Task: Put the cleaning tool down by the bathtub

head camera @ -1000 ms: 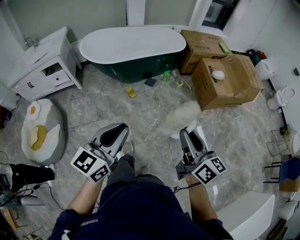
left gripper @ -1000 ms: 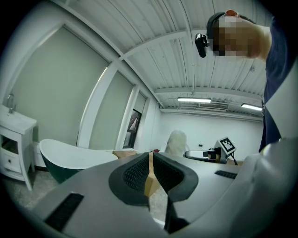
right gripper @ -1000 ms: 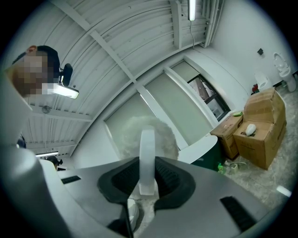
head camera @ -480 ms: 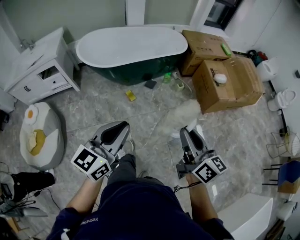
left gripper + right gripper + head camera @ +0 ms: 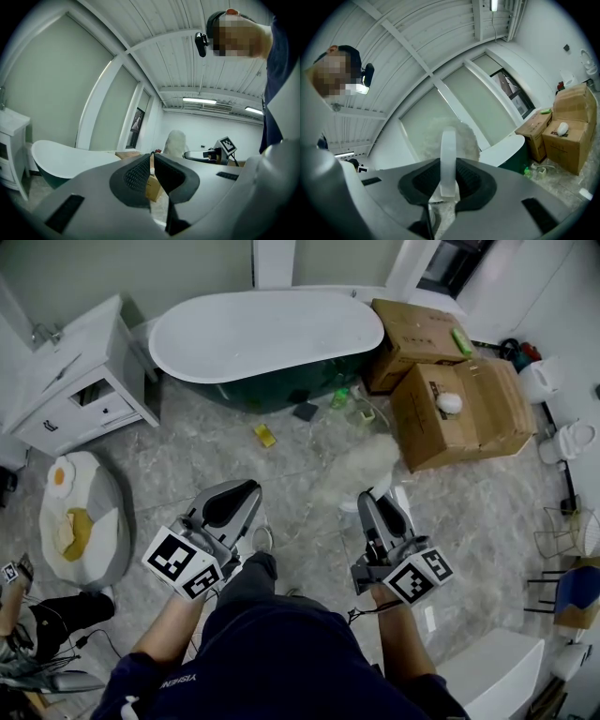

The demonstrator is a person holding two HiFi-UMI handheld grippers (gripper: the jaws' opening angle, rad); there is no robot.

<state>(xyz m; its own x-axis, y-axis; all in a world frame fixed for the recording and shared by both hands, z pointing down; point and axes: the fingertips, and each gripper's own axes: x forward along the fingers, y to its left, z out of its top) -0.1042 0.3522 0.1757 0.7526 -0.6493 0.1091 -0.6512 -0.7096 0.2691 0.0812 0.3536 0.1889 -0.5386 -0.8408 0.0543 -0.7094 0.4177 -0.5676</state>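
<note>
The cleaning tool is a fluffy white duster (image 5: 361,468) on a flat white handle (image 5: 448,161). My right gripper (image 5: 373,505) is shut on that handle, and the fluffy head (image 5: 451,135) sticks out ahead of the jaws, above the floor. The white bathtub with dark green sides (image 5: 267,334) stands across the room, beyond both grippers. My left gripper (image 5: 231,502) is level with the right one, its jaws shut with nothing between them (image 5: 153,171). In the left gripper view the duster (image 5: 175,142) and the right gripper (image 5: 206,153) show off to the right.
A white vanity cabinet (image 5: 80,381) stands left of the tub, and cardboard boxes (image 5: 459,413) to its right. A yellow item (image 5: 265,435), a dark pad (image 5: 304,412) and a green bottle (image 5: 338,397) lie before the tub. An egg-patterned cushion (image 5: 75,521) is at left.
Both grippers and the camera have moved forward toward the bathtub, which now sits a little larger and lower in view. The duster stays held. The dark-clad leg at bottom left has shifted.
</note>
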